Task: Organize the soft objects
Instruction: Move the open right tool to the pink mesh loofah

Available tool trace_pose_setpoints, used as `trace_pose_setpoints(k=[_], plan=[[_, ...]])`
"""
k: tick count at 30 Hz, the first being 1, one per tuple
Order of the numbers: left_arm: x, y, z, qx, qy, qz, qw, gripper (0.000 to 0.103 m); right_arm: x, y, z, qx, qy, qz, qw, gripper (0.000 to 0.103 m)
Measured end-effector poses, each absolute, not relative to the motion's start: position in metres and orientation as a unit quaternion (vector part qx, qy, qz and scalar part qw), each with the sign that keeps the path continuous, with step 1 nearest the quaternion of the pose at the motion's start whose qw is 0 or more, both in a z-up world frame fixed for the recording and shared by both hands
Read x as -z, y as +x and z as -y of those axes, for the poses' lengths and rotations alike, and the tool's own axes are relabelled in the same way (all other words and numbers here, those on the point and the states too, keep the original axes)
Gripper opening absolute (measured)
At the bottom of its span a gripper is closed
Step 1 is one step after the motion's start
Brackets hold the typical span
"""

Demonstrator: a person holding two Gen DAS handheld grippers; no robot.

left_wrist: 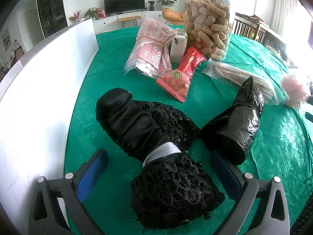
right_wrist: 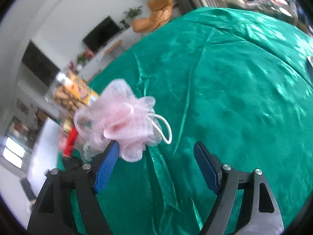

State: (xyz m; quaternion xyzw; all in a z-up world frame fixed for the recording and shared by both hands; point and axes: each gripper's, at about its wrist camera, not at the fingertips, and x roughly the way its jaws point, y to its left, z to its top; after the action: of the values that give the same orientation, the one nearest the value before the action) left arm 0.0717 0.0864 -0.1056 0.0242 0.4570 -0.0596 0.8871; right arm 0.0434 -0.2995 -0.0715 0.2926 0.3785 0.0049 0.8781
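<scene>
Now the left gripper (left_wrist: pixel 158 168) sits wide open around a black lacy hair accessory (left_wrist: pixel 156 156) lying on the green tablecloth (left_wrist: pixel 283 146), pads apparently clear of it. Over on the right, the right gripper (right_wrist: pixel 156 156) gapes open too, with the pink bath pouf (right_wrist: pixel 119 117) brushing its left fingertip (right_wrist: pixel 109 160), nothing clamped.

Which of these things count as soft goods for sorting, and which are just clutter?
For the job:
- black hair net, lying between the open left claw
- pink loofah, by the open right claw

Lying about:
- biscuit jar
- pink packet
- red sachet
- small box
- chopsticks pack
- bin-bag roll
- white board
</scene>
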Motion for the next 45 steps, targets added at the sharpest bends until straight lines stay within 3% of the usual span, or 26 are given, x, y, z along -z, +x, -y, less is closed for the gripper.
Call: trace_pose_setpoints(k=[9, 13, 45], plan=[[0.106, 0.072, -0.086, 0.060, 0.024, -0.457, 0.887, 0.103, 0.058, 0.030, 0.289, 0.020, 0.234, -0.353, 0.906, 0.082], [0.106, 0.072, -0.086, 0.060, 0.024, -0.457, 0.887, 0.103, 0.065, 0.038, 0.273, 0.010, 0.204, -0.379, 0.903, 0.081], [0.106, 0.072, -0.086, 0.060, 0.024, -0.457, 0.887, 0.103, 0.073, 0.039, 0.277, 0.021, 0.205, -0.396, 0.895, 0.081]])
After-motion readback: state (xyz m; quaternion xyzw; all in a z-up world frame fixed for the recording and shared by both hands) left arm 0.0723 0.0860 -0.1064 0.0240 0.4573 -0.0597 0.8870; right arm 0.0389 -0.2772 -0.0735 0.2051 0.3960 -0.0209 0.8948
